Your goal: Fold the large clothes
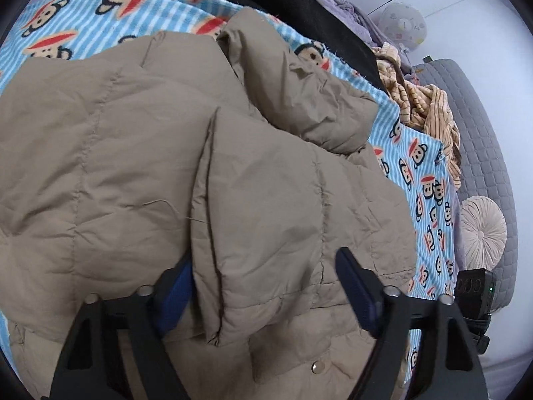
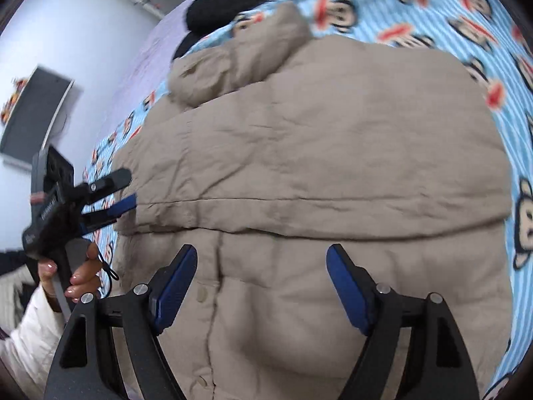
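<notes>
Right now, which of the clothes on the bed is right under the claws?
The big tan puffy jacket. Both open claws, left and right, hover over it, while the black clothes and striped yellow garment lie farther away.

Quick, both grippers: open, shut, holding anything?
Left gripper: open, fingers astride a fold of the tan puffer jacket, not clamped.
Right gripper: open, over the jacket, holding nothing.

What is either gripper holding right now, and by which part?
Nothing. Both the left gripper and the right gripper are open over the tan puffer jacket, fingers spread, gripping no fabric.
</notes>
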Available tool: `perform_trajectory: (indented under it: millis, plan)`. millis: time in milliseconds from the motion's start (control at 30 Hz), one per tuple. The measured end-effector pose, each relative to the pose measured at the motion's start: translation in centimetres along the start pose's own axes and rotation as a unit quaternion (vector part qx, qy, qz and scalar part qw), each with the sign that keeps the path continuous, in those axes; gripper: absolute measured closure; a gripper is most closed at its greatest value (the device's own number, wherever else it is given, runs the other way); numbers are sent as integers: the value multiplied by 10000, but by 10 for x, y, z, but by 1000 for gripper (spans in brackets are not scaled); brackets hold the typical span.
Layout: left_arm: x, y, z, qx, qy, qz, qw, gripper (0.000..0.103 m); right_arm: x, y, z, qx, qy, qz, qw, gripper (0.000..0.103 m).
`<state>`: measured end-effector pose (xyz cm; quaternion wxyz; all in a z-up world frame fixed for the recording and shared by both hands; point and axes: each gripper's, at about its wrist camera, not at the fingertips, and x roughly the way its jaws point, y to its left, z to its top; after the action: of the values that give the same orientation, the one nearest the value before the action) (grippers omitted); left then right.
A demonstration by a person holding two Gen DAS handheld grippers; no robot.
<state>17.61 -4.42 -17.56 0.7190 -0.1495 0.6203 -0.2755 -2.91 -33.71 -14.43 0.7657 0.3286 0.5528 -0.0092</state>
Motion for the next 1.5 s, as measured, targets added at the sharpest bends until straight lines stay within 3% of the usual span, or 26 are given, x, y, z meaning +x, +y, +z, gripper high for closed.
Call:
perform_trajectory:
  millis: [33,67,100,133,233,333,433,600,700,767,867,1000,1167,1233,1300,1400,1500]
  plan:
    - [7,-3,1,-2,66,34,10000,54,-3,-14,-2,215,-2,65,9997,34]
    - [12,-8,2,19,130,14,9999,83,-5,-28,-3,383,-3,88,9992,63]
    - [15,-12,2,1,156,-47,9999,89,-5,-37,-4,486,-1,12,9988,76]
    - [14,-17,1,6,71,-36,10000,89,-6,-44,-4,531,-11,-86,9986,89]
    - [-5,-27,-2,213,-301,102,9993,89,-4,-52,0,404,-68,-326,9986,95]
    - [-17,-14,-3,230,-430,496,9976,89,-10,-45,13,-99,-334,-939,9950,95]
    - [-9,6,-3,154,-283,752,9967,90,-24,-56,34,-315,-767,-1638,9830,95]
    - [-17,15,-5,162,-448,988,9940,89,-15,-92,39,262,-634,-1438,9872,102]
    - [-35,21,-8,98,-543,1145,9919,89,-20,-88,34,166,-555,-1489,9871,101]
    - [-46,22,-10,202,-566,1326,9894,89,-30,-82,26,-4,-449,-1514,9875,96]
    - [-67,20,-11,380,-721,1609,9836,89,-49,-73,7,-183,-340,-1341,9902,96]
    - [-83,8,-7,530,-987,1468,9828,89,-77,-68,-3,-205,-648,-1125,9913,95]
    - [-50,-22,6,944,-892,1426,9812,89,-79,-76,38,67,-1020,-1045,9893,93]
    - [-26,-25,4,1022,-742,1612,9788,89,-69,-81,56,240,-1060,-929,9897,90]
    - [2,-14,-1,936,-399,1854,9774,89,-55,-87,63,307,-956,-902,9909,70]
    - [14,-1,-7,805,-388,1624,9827,89,-21,-101,63,348,-514,-1137,9916,70]
    - [-1,-7,-5,734,-462,1720,9813,89,-20,-100,64,381,-538,-1170,9909,70]
